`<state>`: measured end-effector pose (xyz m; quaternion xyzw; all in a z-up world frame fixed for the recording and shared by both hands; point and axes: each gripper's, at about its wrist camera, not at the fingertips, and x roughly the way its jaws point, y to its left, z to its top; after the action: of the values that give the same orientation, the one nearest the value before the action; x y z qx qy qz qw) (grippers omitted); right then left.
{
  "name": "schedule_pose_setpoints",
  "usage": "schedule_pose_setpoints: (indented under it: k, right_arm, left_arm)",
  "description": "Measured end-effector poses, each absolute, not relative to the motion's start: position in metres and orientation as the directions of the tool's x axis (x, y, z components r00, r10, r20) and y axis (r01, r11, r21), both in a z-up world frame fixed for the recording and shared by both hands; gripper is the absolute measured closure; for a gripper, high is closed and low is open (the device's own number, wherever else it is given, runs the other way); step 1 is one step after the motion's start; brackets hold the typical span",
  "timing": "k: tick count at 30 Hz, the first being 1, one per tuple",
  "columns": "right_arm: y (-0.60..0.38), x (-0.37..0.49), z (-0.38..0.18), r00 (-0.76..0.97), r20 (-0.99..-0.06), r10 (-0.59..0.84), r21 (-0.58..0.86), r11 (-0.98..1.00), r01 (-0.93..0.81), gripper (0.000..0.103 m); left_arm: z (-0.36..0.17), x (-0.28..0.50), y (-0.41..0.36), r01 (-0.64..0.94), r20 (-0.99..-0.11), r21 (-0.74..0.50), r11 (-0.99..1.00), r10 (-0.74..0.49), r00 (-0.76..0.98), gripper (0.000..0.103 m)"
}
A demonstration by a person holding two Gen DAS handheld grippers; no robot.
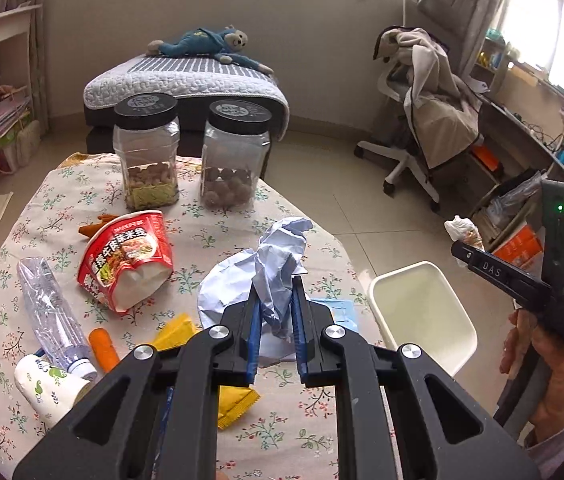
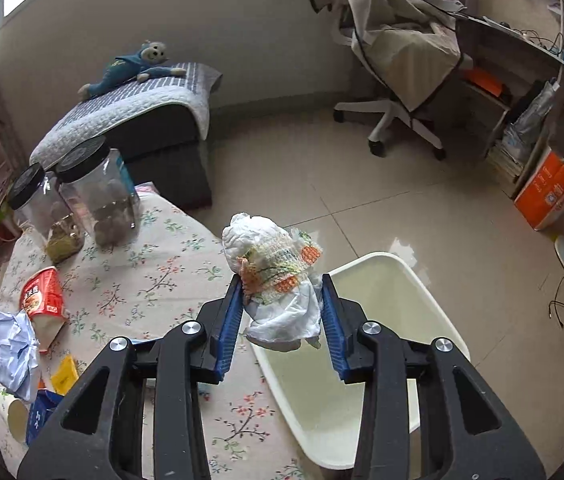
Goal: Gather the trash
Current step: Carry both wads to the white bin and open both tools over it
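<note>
The left gripper (image 1: 276,292) pinched a crumpled pale-blue paper (image 1: 282,248) over the floral table (image 1: 202,216). Only the right wrist view showed the right gripper (image 2: 282,292) up close, its pads against a white tissue wad (image 2: 274,272) over the white bin (image 2: 401,300). Only the left view showed a flattened bottle (image 1: 48,304).

Both grippers are black linkages with silver round screws and ribbed blue pads (image 2: 228,320); the right gripper (image 1: 466,246) reads "DAS".
</note>
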<state>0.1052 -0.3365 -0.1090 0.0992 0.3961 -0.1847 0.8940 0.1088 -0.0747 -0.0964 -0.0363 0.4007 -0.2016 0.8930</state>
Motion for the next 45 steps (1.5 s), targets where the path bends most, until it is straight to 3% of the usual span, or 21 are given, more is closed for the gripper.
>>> schedule_pose_setpoints:
  k: [2,4,7,9,25,28,29,30,36,45]
  right_arm:
    - [-0.347,0.097,-0.104,0.623,-0.726,-0.291,0.016,0.898,0.439,0.048]
    - [-0.358,0.087,-0.097,0.636,-0.695,-0.336,0.002,0.883,0.469,0.029]
    - [-0.377,0.073,-0.083,0.645,-0.643,-0.412,-0.011,0.848,0.530,0.012]
    - [-0.392,0.061,-0.075,0.644,-0.611,-0.461,-0.005,0.815,0.579,0.007]
    - [-0.491,-0.005,-0.052,0.573,-0.566,-0.592,0.125,0.626,0.770,0.007]
    - [-0.495,-0.011,-0.050,0.559,-0.548,-0.622,0.108,0.611,0.785,0.007]
    - [-0.496,-0.014,-0.049,0.556,-0.542,-0.631,0.101,0.607,0.788,0.007]
    - [-0.496,-0.015,-0.049,0.552,-0.535,-0.640,0.091,0.605,0.791,0.007]
    - [-0.487,-0.018,-0.048,0.542,-0.508,-0.669,0.039,0.611,0.791,0.007]
    - [-0.430,0.001,-0.053,0.603,-0.508,-0.615,-0.062,0.725,0.686,0.007]
  left_arm:
    - [-0.096,0.107,-0.093,0.357,-0.700,-0.224,0.907,-0.405,0.588,0.089]
    - [-0.096,0.105,-0.112,0.374,-0.694,-0.243,0.895,-0.430,0.577,0.089]
    - [-0.094,0.104,-0.143,0.396,-0.685,-0.279,0.875,-0.470,0.557,0.089]
    - [-0.092,0.104,-0.166,0.414,-0.681,-0.292,0.862,-0.492,0.542,0.089]
    - [-0.087,0.091,-0.321,0.532,-0.677,-0.333,0.779,-0.590,0.440,0.087]
    - [-0.085,0.090,-0.336,0.540,-0.675,-0.349,0.766,-0.605,0.422,0.063]
    - [-0.084,0.089,-0.338,0.536,-0.673,-0.351,0.768,-0.604,0.426,0.045]
    - [-0.082,0.088,-0.338,0.528,-0.666,-0.353,0.773,-0.604,0.439,0.036]
    - [-0.074,0.086,-0.325,0.517,-0.667,-0.300,0.802,-0.563,0.487,0.027]
    - [-0.077,0.082,-0.262,0.439,-0.680,-0.108,0.892,-0.389,0.622,0.015]
